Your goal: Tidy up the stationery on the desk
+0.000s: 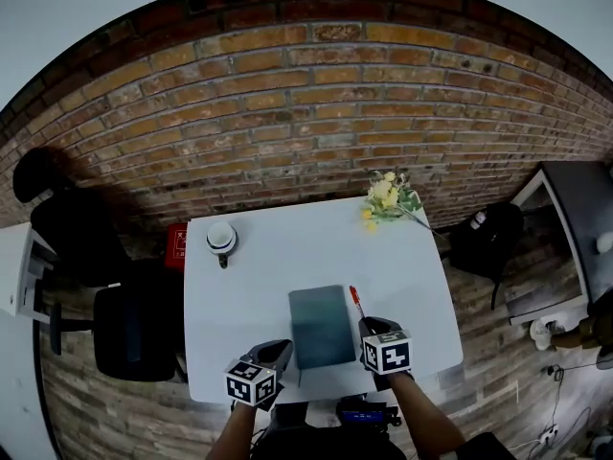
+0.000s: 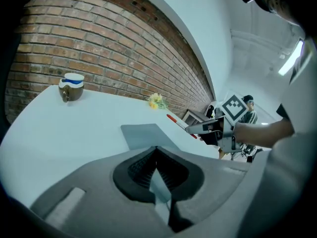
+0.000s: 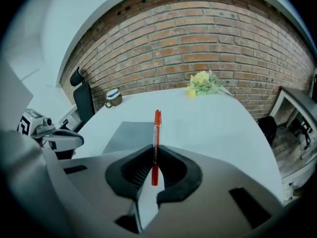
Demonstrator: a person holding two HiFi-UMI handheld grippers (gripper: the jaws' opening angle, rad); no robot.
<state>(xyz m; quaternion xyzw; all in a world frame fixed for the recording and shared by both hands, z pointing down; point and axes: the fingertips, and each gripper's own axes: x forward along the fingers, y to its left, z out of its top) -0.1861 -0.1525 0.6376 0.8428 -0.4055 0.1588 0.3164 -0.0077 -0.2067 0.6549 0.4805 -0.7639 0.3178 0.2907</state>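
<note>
Right gripper (image 3: 154, 156): jaws clenched on red pen (image 3: 157, 128), just right of the grey notebook (image 1: 322, 326). Left gripper (image 2: 157, 155): jaws pressed together, empty, at notebook's near-left corner. Mug (image 1: 221, 239) beyond notebook, left; yellow flowers (image 1: 386, 197) beyond, right; white table (image 1: 278, 257).

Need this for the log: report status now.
Right gripper shut on red pen. Left gripper shut, empty. Grey notebook flat on desk between them. Mug, flowers far off, nothing blocking.
</note>
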